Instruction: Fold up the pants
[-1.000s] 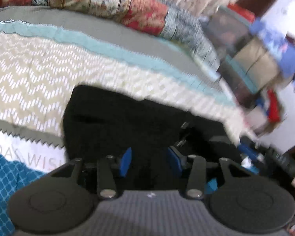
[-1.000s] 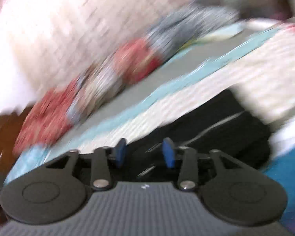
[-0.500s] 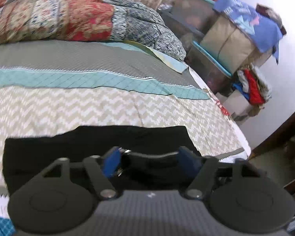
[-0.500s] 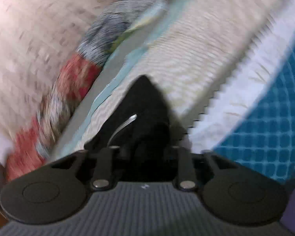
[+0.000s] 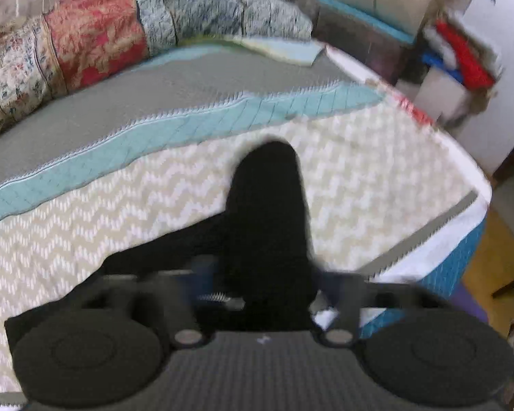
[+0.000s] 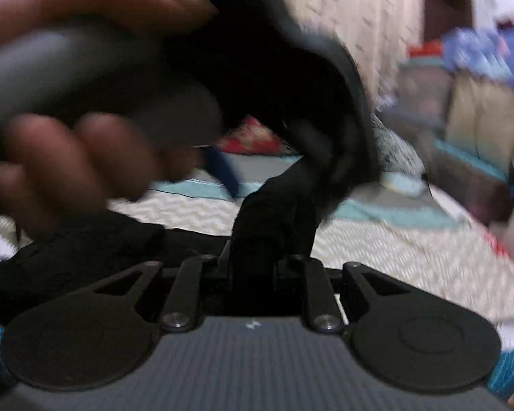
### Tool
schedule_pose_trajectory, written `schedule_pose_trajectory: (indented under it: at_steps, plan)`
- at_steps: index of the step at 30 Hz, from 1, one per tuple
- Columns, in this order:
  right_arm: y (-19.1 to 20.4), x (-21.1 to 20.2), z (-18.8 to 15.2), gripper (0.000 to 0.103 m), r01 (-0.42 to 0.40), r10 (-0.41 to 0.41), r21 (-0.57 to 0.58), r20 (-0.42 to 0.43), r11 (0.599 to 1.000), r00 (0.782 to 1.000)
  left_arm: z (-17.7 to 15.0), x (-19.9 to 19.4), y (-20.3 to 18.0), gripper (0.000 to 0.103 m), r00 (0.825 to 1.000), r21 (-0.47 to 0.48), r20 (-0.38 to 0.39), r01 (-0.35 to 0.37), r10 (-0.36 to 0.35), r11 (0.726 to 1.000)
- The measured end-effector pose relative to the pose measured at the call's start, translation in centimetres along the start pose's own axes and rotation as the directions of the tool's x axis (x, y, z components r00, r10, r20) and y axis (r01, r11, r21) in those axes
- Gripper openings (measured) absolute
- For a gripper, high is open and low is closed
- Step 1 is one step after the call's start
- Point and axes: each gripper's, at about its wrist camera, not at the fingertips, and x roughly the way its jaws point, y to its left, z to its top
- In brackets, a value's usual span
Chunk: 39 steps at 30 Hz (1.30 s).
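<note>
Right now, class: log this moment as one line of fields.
task: fold pants | left gripper: shut on black pants | right gripper: shut on black pants | surface: chevron bedspread | blur: heavy

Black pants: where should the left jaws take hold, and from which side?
Probably the raised fold of the black pants, straight ahead of the left gripper: it stands off the bedspread as a narrow ridge, so come from above, jaws straddling it. The flat part lies flush, offering no edge.
</note>
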Motion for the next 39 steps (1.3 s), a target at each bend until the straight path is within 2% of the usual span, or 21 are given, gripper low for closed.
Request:
schedule_pose_trajectory:
  at_steps: [3, 4, 5, 7, 9, 10, 11, 13, 15, 19, 21, 24, 25, 26, 27, 28, 30, 32, 34, 37, 39]
  plan:
    - [-0.1, -0.8, -0.5, 0.043, -0.025, 0.025, 0.011, 0.013, 1.000, 1.000, -0.7, -0.8, 3.3, 0.022, 0.999, -0.116, 0.006, 0.048, -0.047, 0.992]
    - [-0.4, -0.7, -0.8, 0.066, -0.026, 0.026, 0.024, 0.012, 0.999, 1.000, -1.1, -1.2, 4.5, 0.022, 0.998, -0.151, 0.010, 0.057, -0.056, 0.987]
    - [-0.6, -0.6, -1.1, 0.074, -0.018, 0.018, 0.032, 0.008, 0.999, 1.000, -1.6, -1.6, 5.6, 0.022, 0.998, -0.187, 0.017, 0.068, -0.066, 0.980]
    - [-0.8, 0.3, -1.6, 0.072, -0.019, 0.020, 0.039, -0.026, 0.999, 0.999, -2.3, -2.6, 7.4, 0.022, 0.995, -0.232, 0.038, 0.094, -0.087, 0.968]
    - [-0.9, 1.6, -1.7, 0.055, -0.042, 0.046, 0.053, -0.082, 0.998, 0.996, -2.9, -3.8, 9.2, 0.022, 0.993, -0.272, 0.058, 0.117, -0.105, 0.955]
    - [-0.8, 1.8, -1.4, 0.028, -0.055, 0.060, 0.057, -0.098, 0.997, 0.993, -3.3, -4.4, 10.2, 0.022, 0.991, -0.293, 0.072, 0.133, -0.117, 0.947]
    - [-0.6, 1.6, -1.1, 0.023, -0.072, 0.077, 0.059, -0.091, 0.996, 0.993, -3.6, -4.9, 11.0, 0.022, 0.988, -0.314, 0.085, 0.152, -0.132, 0.937]
    - [1.1, 1.1, -0.1, 0.022, -0.084, 0.085, 0.012, -0.032, 0.996, 0.996, -4.4, -6.1, 12.8, 0.022, 0.983, -0.347, 0.120, 0.170, -0.136, 0.923]
    - [2.9, 0.2, 0.8, 0.022, -0.092, 0.093, -0.060, 0.017, 0.994, 0.995, -5.3, -7.5, 14.5, 0.022, 0.979, -0.366, 0.155, 0.184, -0.136, 0.912]
    - [6.6, -0.2, 0.7, 0.022, -0.121, 0.133, -0.210, 0.043, 0.970, 0.990, -7.7, -9.3, 18.1, 0.022, 0.972, -0.401, 0.192, 0.202, -0.134, 0.893]
    - [8.1, -0.1, 0.7, 0.023, -0.147, 0.161, -0.268, 0.031, 0.952, 0.987, -9.4, -9.1, 19.8, 0.023, 0.977, -0.433, 0.181, 0.182, -0.112, 0.883]
    - [9.5, 0.5, 0.2, 0.036, -0.235, 0.232, -0.312, -0.048, 0.920, 0.972, -12.5, -7.2, 22.4, 0.027, 0.988, -0.514, 0.126, 0.140, -0.087, 0.846]
    - [9.8, 0.7, 0.0, 0.048, -0.281, 0.266, -0.308, -0.088, 0.909, 0.960, -13.6, -6.1, 23.2, 0.030, 0.992, -0.542, 0.098, 0.116, -0.075, 0.832]
    - [9.8, 1.0, -0.1, 0.061, -0.327, 0.302, -0.297, -0.126, 0.897, 0.945, -14.4, -5.1, 23.8, 0.040, 0.996, -0.567, 0.070, 0.087, -0.058, 0.819]
    - [9.9, 0.9, -0.2, 0.066, -0.365, 0.333, -0.291, -0.156, 0.884, 0.930, -15.2, -4.3, 24.4, 0.053, 0.998, -0.591, 0.041, 0.056, -0.039, 0.805]
    - [10.0, 0.8, 0.0, 0.070, -0.390, 0.353, -0.295, -0.171, 0.873, 0.920, -15.9, -3.8, 24.7, 0.058, 0.999, -0.613, 0.026, 0.034, -0.023, 0.789]
    - [10.0, -0.5, 0.3, 0.071, -0.424, 0.390, -0.307, -0.168, 0.852, 0.905, -16.9, -4.0, 25.5, 0.071, 0.998, -0.642, 0.053, 0.051, -0.023, 0.765]
    - [8.9, -1.6, 1.3, 0.071, -0.476, 0.450, -0.268, -0.157, 0.837, 0.879, -17.2, -4.7, 25.6, 0.077, 0.997, -0.650, 0.079, 0.064, -0.016, 0.757]
    - [7.4, -2.2, 2.1, 0.071, -0.508, 0.488, -0.196, -0.141, 0.839, 0.861, -17.8, -5.6, 25.6, 0.078, 0.995, -0.643, 0.098, 0.072, -0.011, 0.762]
    - [5.2, -2.7, 3.0, 0.069, -0.508, 0.501, -0.058, -0.106, 0.859, 0.859, -18.7, -6.9, 25.2, 0.083, 0.991, -0.639, 0.131, 0.106, -0.028, 0.762]
    - [4.3, -2.7, 3.0, 0.068, -0.510, 0.515, 0.067, -0.096, 0.857, 0.852, -19.1, -7.5, 24.2, 0.086, 0.988, -0.619, 0.152, 0.123, -0.036, 0.776]
